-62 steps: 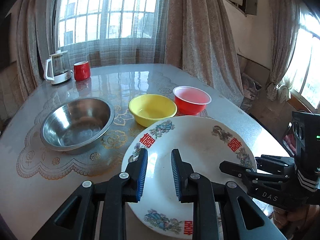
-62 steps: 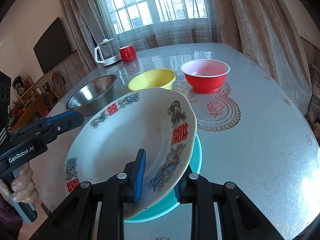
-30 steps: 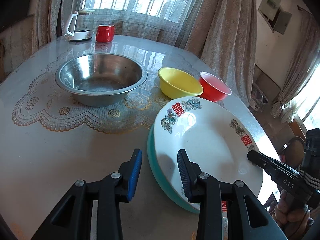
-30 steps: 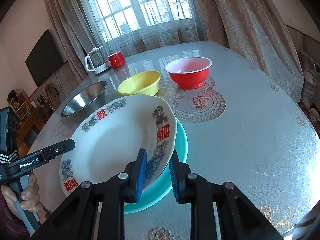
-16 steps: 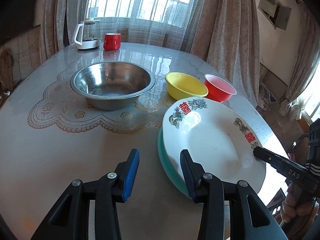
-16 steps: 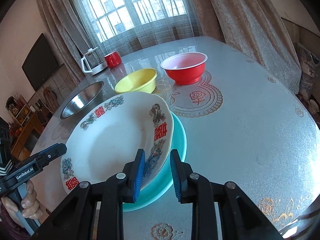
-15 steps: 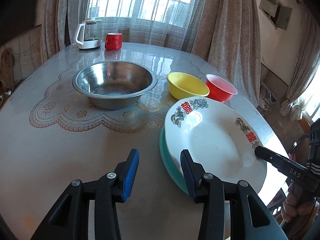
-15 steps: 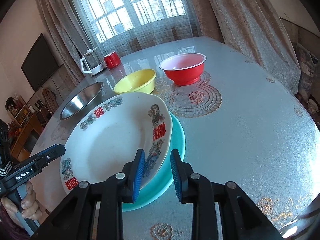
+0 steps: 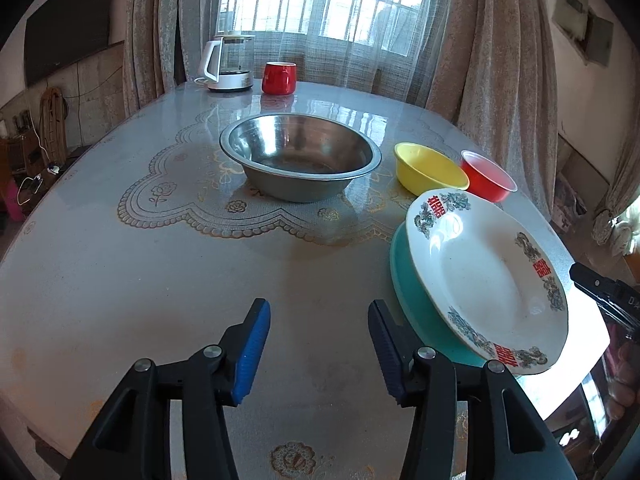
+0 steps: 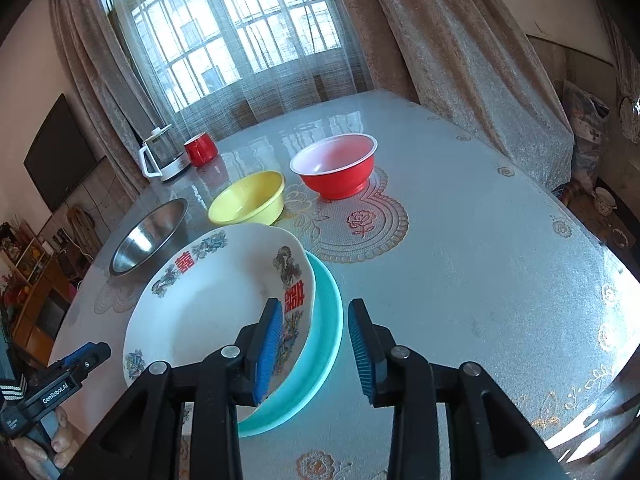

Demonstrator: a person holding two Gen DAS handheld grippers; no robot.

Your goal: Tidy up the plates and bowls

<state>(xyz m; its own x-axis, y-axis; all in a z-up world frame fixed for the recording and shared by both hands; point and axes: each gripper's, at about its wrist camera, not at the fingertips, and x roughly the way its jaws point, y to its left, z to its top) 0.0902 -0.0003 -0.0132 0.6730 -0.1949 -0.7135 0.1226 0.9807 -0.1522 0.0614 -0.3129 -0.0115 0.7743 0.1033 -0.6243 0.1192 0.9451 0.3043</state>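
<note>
A white plate with red characters (image 9: pixel 484 272) (image 10: pixel 216 304) rests stacked on a teal plate (image 9: pixel 416 304) (image 10: pixel 324 332) at the table's near edge. My left gripper (image 9: pixel 318 348) is open and empty, just left of the stack. My right gripper (image 10: pixel 314 344) is open, its jaws standing on either side of the plates' rim without gripping. A steel bowl (image 9: pixel 300 156) (image 10: pixel 148 236), a yellow bowl (image 9: pixel 428 168) (image 10: pixel 250 198) and a red bowl (image 9: pixel 486 176) (image 10: pixel 336 166) sit farther back.
A kettle (image 9: pixel 228 62) (image 10: pixel 162 154) and a red mug (image 9: pixel 279 77) (image 10: pixel 201 149) stand at the far side near the window. The table (image 9: pixel 120 280) has lace mats. Curtains hang behind.
My right gripper has opened and let go of the white plate, which now lies on the teal plate. My left gripper has drawn back to the left and opened wider.
</note>
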